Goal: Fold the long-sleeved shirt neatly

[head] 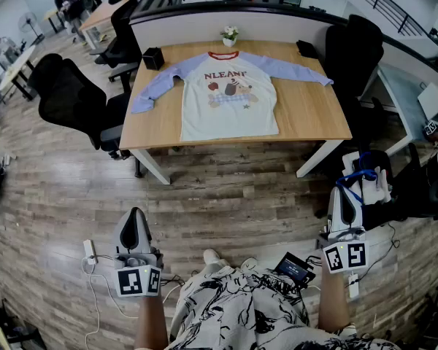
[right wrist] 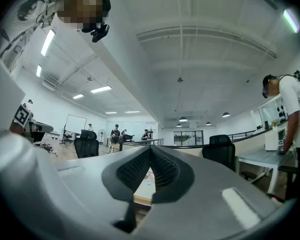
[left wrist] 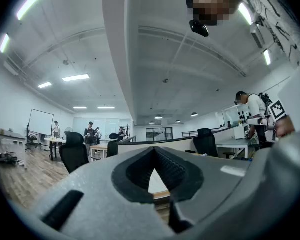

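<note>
Left gripper (head: 134, 217) held low, level, jaws closed, empty | right gripper (head: 346, 199) tipped slightly up, jaws closed, empty | shirt (head: 228, 97) spread flat on table (head: 310, 115), well ahead of both

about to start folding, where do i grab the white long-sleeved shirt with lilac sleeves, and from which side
Likely the left sleeve's cuff: the white shirt lies flat and spread, and that cuff reaches the wooden table's left edge, so come in from there.

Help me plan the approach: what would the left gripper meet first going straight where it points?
Probably the near edge of the light wooden table, by the white, lilac-sleeved shirt's hem; only plank floor lies before it.
</note>
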`<move>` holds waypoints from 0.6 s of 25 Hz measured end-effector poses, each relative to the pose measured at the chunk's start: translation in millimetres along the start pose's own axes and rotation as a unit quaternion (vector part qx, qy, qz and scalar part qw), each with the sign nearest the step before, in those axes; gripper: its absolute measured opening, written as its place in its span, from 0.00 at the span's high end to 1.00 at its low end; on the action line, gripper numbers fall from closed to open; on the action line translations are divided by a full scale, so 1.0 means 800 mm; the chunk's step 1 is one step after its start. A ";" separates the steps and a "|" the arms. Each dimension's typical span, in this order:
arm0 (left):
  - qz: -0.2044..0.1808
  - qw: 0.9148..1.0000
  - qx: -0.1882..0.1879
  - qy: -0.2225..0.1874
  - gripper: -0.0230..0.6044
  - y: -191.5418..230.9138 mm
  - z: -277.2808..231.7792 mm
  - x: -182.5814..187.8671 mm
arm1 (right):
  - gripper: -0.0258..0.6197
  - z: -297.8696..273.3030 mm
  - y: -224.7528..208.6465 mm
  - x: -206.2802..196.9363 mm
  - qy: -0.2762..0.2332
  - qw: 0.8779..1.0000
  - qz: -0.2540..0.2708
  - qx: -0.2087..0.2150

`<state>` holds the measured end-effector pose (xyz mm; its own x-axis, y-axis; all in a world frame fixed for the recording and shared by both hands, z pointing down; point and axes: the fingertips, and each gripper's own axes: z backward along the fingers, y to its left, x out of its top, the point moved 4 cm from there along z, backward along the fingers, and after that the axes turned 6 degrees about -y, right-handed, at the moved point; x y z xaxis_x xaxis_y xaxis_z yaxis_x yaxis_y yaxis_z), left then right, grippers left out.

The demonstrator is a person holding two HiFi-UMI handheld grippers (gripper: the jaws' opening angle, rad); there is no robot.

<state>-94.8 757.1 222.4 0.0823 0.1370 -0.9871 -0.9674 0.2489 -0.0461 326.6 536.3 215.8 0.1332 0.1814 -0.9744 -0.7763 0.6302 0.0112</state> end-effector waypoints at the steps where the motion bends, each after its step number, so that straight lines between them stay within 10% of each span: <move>1: 0.000 1.000 -0.001 0.000 0.97 -0.002 0.000 0.001 | 0.97 0.000 0.000 0.000 0.000 1.000 0.000 0.001; 15: 0.005 1.000 -0.003 -0.006 0.97 -0.005 0.000 0.002 | 0.97 -0.005 0.009 0.003 -0.025 0.999 -0.019 0.015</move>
<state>-91.1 756.7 221.4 0.0754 0.1516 -0.9856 -0.9698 0.2411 -0.0371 319.0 538.2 213.1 0.1925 0.1940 -0.9619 -0.7516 0.6594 -0.0175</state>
